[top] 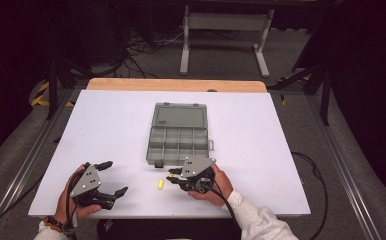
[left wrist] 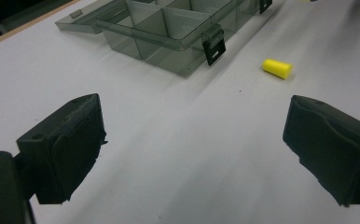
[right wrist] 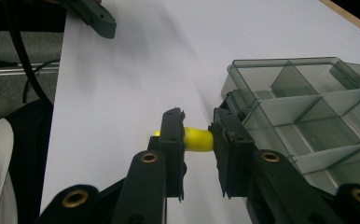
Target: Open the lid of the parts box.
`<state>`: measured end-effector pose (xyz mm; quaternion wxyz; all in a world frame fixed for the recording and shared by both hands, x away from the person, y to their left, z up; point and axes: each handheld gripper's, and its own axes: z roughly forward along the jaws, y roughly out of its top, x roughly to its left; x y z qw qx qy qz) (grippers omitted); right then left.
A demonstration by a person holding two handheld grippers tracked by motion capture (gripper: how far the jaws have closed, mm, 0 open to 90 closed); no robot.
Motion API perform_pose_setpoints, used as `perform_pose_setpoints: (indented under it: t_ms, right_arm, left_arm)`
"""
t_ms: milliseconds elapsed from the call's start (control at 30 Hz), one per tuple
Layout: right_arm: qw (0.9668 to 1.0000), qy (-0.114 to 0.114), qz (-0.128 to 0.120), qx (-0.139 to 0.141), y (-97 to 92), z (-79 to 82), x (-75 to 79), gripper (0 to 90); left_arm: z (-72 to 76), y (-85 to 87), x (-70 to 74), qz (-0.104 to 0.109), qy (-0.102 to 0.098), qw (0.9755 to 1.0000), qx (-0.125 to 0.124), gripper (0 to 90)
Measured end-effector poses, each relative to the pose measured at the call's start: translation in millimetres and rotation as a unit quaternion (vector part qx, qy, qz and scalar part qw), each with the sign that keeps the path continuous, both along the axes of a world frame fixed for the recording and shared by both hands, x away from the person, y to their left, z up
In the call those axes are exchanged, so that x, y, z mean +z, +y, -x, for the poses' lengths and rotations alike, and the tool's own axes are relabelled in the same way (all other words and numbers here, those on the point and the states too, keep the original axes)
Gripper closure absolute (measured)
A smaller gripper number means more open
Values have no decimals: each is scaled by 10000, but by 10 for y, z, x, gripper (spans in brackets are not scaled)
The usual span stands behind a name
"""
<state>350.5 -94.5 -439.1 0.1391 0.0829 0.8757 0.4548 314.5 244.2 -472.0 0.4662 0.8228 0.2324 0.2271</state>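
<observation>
White table (top: 111, 130) under dim room, cables on floor beyond far edge. Grey compartment box (top: 179, 137) at table centre, lid flung open to far side. Yellow earplug (top: 159, 185) lies on table just near of box's near-left corner. Right gripper (top: 175, 174) points left, tips just right of earplug; in right gripper view earplug (right wrist: 197, 140) sits between narrowed jaws, contact with pads unclear. Left gripper (top: 112, 177) at near-left, jaws spread wide, nothing between; earplug (left wrist: 277, 68) well beyond its right jaw.
</observation>
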Motion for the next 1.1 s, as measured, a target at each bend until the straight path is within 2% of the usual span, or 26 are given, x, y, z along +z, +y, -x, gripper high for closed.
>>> perform_pose_setpoints:
  t_ms: [667,1100]
  right_arm:
    - [9986,-223,-295,-387,-188,-104,141,748]
    - [9946,-373,-534,-813,-389,-234,260,752]
  left_arm:
    - [11,10,8,0,-22,10000,3,68]
    - [8,13,8,8,-14,10000,-3,68]
